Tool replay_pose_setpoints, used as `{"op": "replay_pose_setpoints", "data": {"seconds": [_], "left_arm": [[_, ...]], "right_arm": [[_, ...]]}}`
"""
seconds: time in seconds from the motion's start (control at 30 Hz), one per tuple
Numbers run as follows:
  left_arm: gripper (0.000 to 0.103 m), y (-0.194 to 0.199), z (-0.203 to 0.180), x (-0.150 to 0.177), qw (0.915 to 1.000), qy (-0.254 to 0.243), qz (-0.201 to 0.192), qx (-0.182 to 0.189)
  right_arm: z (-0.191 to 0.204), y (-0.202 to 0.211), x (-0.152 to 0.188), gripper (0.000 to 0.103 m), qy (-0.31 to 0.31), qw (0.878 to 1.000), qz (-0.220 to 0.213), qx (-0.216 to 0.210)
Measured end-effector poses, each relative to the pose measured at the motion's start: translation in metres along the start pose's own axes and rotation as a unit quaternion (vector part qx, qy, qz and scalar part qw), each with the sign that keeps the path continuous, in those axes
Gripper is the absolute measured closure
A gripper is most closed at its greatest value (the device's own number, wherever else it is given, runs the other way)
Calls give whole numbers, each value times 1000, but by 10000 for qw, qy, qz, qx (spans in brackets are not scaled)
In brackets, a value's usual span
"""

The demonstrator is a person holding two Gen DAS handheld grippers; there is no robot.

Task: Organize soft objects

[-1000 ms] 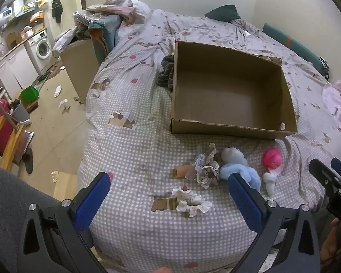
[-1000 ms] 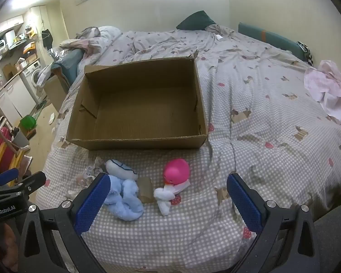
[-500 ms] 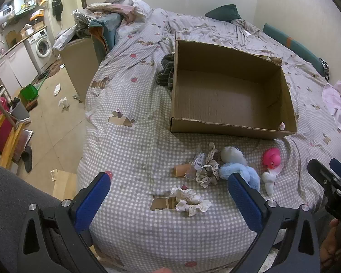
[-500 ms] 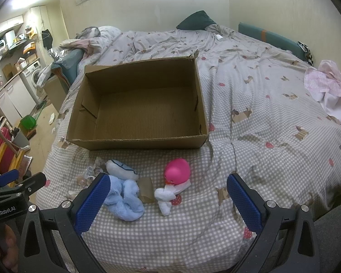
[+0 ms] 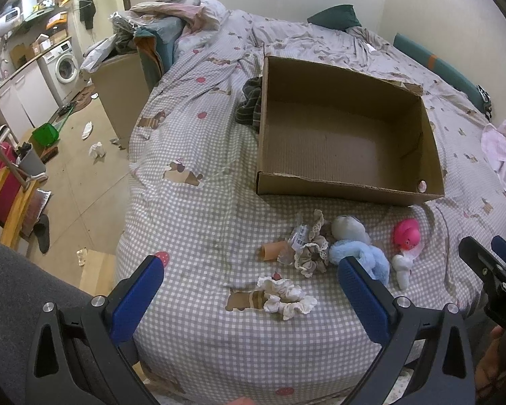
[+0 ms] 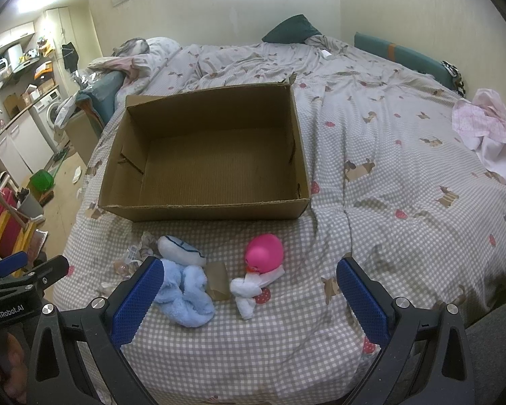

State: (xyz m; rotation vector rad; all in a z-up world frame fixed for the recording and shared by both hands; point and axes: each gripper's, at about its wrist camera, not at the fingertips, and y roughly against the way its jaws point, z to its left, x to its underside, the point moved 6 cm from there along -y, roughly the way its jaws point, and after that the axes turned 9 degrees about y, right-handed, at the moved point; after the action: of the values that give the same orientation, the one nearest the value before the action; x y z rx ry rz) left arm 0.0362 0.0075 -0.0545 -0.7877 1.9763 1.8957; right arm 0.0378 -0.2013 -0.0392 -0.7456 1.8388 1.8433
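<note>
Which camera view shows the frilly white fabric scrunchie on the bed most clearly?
The left wrist view. There the frilly white fabric scrunchie lies whole and unobstructed on the checked grey bedcover, between the open fingers. In the right wrist view only a white scrap shows beside the left finger; I cannot identify it.

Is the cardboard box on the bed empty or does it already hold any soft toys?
No toys inside: the cardboard box shows bare floor in both views, apart from a small round spot in one corner.

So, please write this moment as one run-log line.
left claw: open, empty | right claw: open, empty | toys: on bed | box: no toys
</note>
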Motion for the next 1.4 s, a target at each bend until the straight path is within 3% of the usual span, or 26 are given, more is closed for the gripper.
{"op": "replay_pose_setpoints", "data": {"seconds": [1.4], "left_arm": [[0, 1, 0, 1, 10000, 20, 8, 8]], "right_arm": [[4, -1, -1, 0, 51, 10000, -29, -8]]}}
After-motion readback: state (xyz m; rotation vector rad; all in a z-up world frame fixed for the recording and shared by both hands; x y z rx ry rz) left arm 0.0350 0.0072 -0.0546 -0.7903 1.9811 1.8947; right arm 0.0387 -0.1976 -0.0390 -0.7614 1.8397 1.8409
